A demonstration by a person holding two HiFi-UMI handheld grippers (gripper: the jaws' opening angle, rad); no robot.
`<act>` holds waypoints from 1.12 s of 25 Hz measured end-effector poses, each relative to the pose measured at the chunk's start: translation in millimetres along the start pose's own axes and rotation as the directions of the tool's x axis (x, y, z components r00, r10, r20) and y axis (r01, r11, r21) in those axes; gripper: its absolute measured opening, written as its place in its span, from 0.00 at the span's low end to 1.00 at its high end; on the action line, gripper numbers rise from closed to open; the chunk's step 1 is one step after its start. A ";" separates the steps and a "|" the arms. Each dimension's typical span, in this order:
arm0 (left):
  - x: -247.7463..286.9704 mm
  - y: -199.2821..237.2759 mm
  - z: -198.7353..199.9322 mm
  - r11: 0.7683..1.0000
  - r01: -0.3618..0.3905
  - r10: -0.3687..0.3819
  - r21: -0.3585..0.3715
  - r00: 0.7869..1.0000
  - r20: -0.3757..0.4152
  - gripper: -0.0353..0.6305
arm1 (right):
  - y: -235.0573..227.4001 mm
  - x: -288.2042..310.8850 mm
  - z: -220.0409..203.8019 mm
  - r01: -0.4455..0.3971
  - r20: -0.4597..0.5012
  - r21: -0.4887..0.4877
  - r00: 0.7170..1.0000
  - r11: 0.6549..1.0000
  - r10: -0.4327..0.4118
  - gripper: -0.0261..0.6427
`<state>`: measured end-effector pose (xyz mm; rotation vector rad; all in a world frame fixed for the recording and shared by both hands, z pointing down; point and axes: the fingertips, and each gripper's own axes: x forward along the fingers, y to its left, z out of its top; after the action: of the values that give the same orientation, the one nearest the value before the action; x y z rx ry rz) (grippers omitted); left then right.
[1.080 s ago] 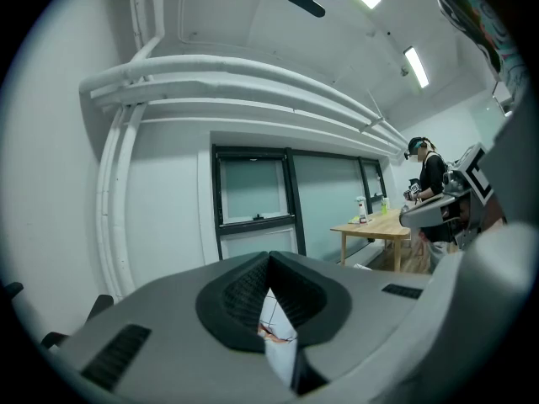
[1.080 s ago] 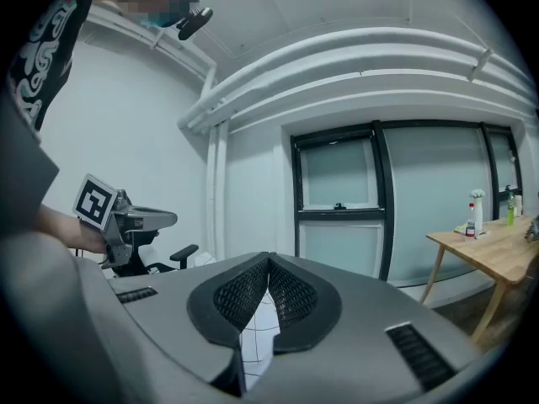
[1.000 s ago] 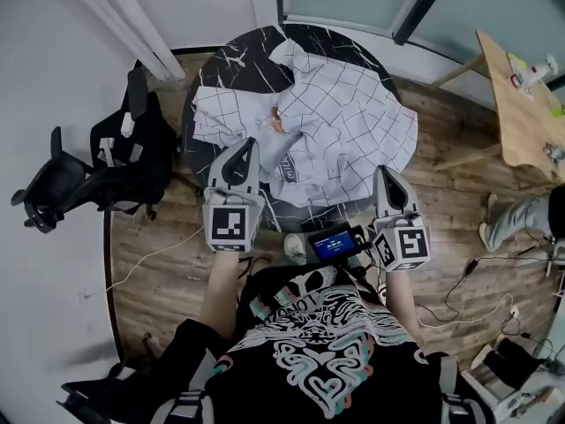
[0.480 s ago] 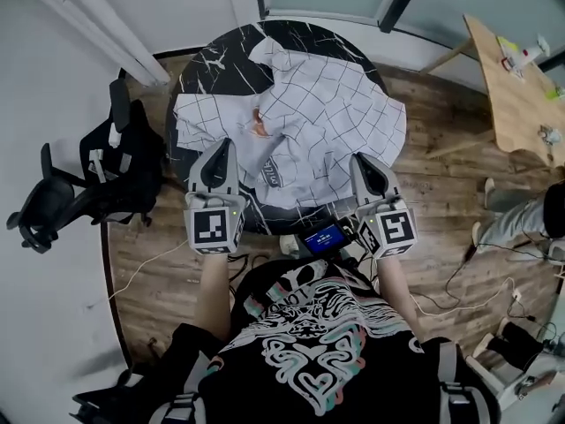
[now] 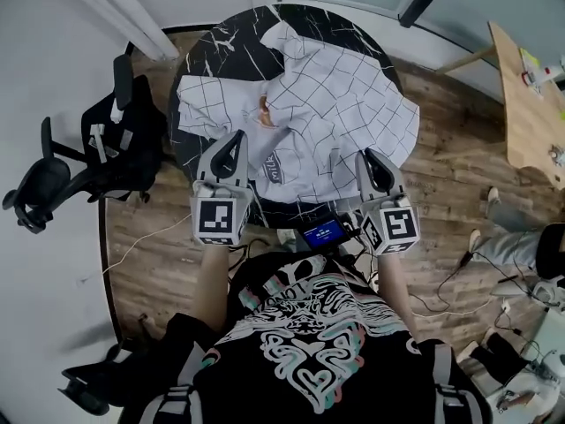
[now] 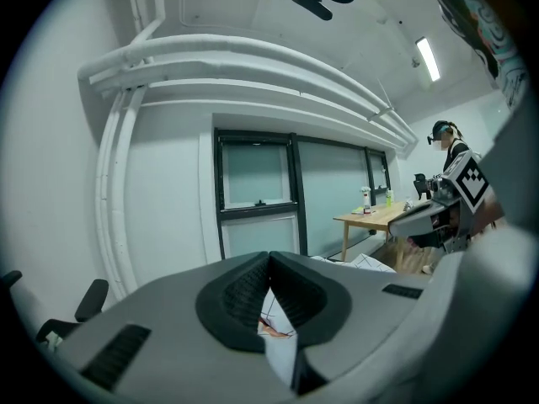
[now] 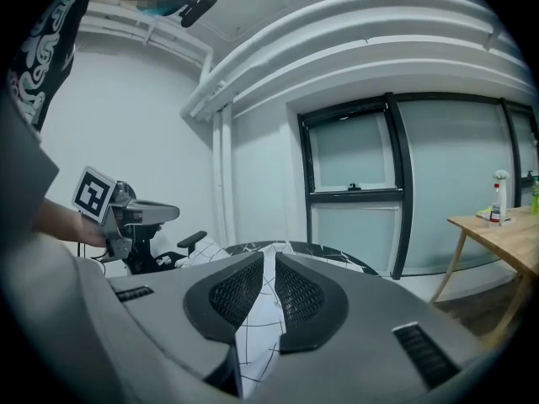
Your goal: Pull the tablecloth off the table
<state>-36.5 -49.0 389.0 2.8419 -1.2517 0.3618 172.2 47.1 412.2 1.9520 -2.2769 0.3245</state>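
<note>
From the head view, one round black marbled worktop [image 5: 221, 60] carries one white grid-lined tablecloth [image 5: 344, 104]. It is crumpled across the middle and spills over the worktop's right and near edges. Two tongs reach to the near edge: the left tongs [image 5: 237, 140] at the cloth's near-left part and the right tongs [image 5: 365, 155] at its near-right part. One black office chair [image 5: 53, 184] stands on the floor off the worktop's left edge. One wooden table [image 5: 530, 104] stands well apart to the right.

In the left gripper view, the left tongs [image 6: 269, 268] are pressed together, pinching a fold of the tablecloth [image 6: 278, 343]. The wooden table [image 6: 379, 217] stands behind, with two bottles on it.

In the right gripper view, the right tongs [image 7: 269, 263] are easing apart. One fold of the tablecloth [image 7: 257, 326] stands between the two pads and touches both. Beyond them lie the worktop's far rim [image 7: 337, 257], the chair [image 7: 189, 241] and the wooden table [image 7: 501, 230].
</note>
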 end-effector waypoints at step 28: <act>51.3 -37.6 -78.4 0.982 0.132 -0.158 -0.136 0.966 -0.202 0.31 | -7.2 60.7 -56.1 -0.100 -0.186 -0.025 0.978 0.995 0.093 0.14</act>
<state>8.4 -52.4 479.4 2.6867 -0.9846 0.5473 167.2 1.5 481.3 1.7206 -2.2464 0.4537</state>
